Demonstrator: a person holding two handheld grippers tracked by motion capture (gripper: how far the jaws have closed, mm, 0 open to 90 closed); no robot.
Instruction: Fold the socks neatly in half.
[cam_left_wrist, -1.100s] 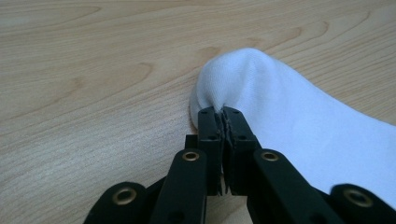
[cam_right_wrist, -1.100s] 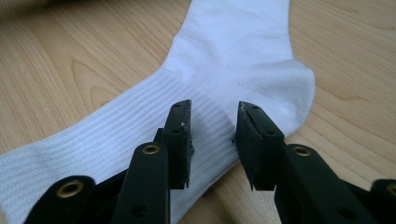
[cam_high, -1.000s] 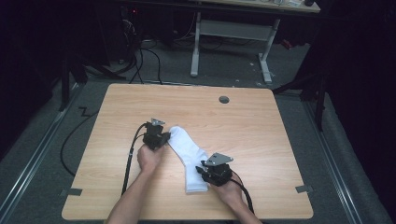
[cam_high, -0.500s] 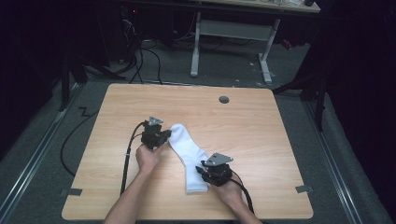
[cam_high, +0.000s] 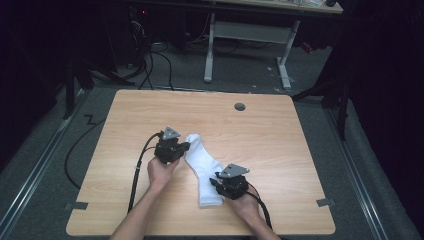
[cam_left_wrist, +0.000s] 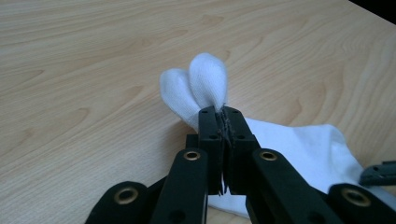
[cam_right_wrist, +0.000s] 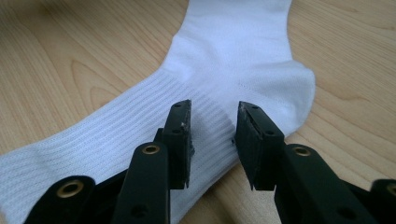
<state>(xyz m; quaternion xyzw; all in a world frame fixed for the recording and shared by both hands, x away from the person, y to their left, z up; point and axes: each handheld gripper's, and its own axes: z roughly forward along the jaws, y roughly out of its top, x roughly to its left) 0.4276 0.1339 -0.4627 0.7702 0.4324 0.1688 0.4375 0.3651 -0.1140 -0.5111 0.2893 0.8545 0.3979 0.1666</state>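
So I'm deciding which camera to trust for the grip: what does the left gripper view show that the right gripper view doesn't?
Left gripper view: the left tongs shut on the white socks near the toe end, two rounded toes standing up past them, one beside the other. Right gripper view: the right tongs with a clear gap between their pads, poised over the ribbed cuff part beside the heel; whether they press the fabric is unclear. Both show white sock fabric lying on the light wooden table.
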